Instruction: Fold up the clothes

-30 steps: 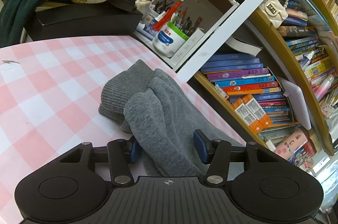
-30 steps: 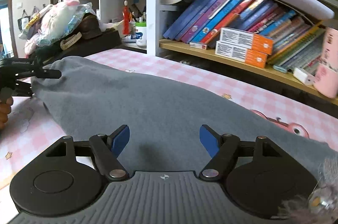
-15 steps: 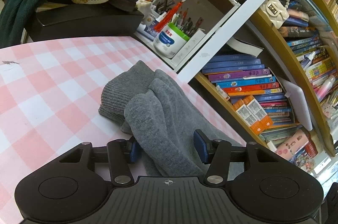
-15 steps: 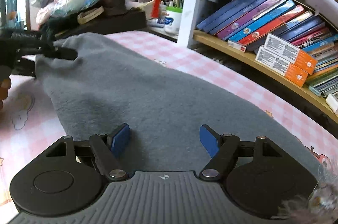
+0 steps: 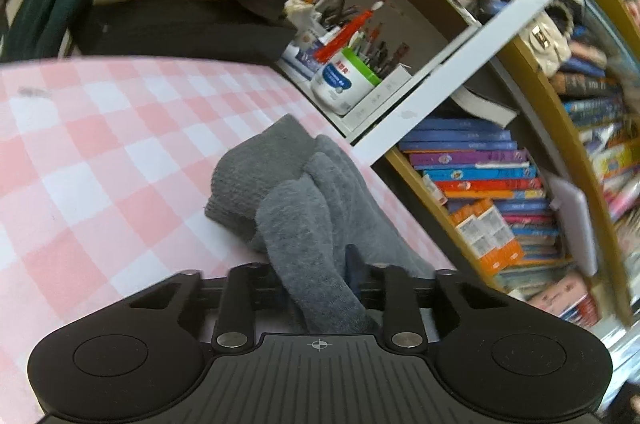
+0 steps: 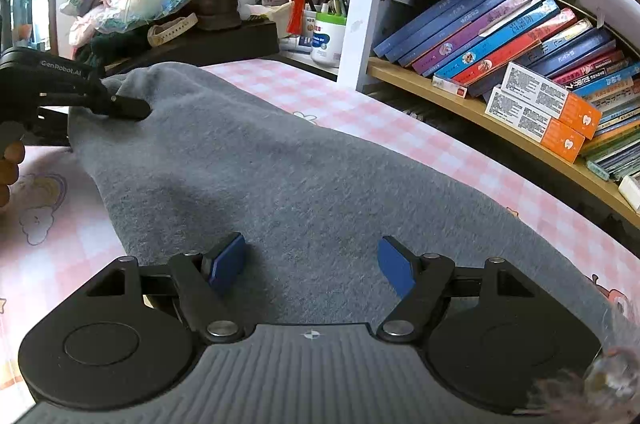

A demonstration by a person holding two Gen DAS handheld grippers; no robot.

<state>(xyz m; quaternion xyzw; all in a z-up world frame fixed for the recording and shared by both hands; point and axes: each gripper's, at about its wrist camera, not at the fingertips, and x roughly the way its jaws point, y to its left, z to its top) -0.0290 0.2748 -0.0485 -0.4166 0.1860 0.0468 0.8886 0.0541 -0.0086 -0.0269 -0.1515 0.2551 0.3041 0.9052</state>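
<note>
Grey garment [image 6: 304,183] spread on the pink-checked desk [image 5: 80,151]; left gripper [image 5: 316,276] clamped on its bunched end, right gripper [image 6: 312,260] spread apart above the cloth

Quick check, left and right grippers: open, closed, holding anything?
Left gripper: closed on a fold of the grey garment.
Right gripper: open, holding nothing, fingers apart over the grey garment.
</note>
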